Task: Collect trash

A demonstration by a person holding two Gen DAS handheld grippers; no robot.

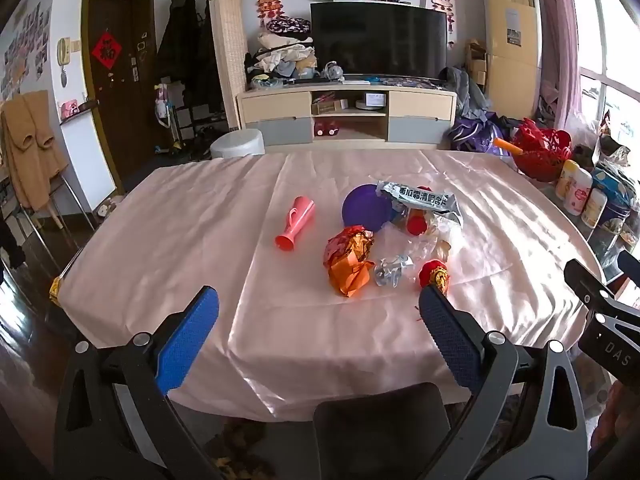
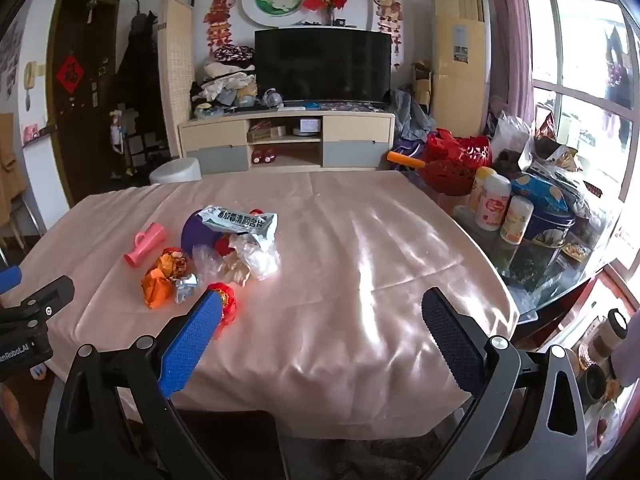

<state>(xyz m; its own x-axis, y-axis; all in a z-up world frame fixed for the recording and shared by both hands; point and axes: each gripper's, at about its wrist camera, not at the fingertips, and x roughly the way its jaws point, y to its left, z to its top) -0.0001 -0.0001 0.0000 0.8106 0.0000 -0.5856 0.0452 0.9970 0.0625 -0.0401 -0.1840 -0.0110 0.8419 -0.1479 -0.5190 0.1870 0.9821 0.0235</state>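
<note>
Left wrist view shows the left claw [image 1: 318, 308] with its blue pads spread wide and nothing between them, hanging over the near edge of the counter [image 1: 200, 220], which is draped in a shiny pink cloth. The trash pile sits just beyond, toward one o'clock from that claw: an orange and gold foil wrapper [image 1: 349, 262] nearest, a small crumpled silver foil [image 1: 390, 270] beside it at its three o'clock, and a red ornament [image 1: 434, 274] just past the tip of the claw's right pad. Further back lie clear plastic film [image 1: 424, 242], a purple disc [image 1: 366, 208] and a long silver packet [image 1: 422, 198]. A pink cup [image 1: 295, 222] lies on its side at eleven o'clock, a little apart from the heap.

From the right wrist view, the right claw [image 2: 322, 312] is likewise wide apart and empty, but the pile lies off at ten o'clock, beyond its left pad, with only the red ornament [image 2: 226, 300] peeking out beside that pad's tip.

My judgement is that the left claw is the better placed, since the foil wrapper is almost straight ahead of it. The wrapper is a lump with no clear long axis. The silver packet [image 2: 242, 224] runs roughly nine to three, across both claws' line of approach. The pink cup [image 2: 146, 242] runs from about one to seven o'clock, flared end nearer.
</note>
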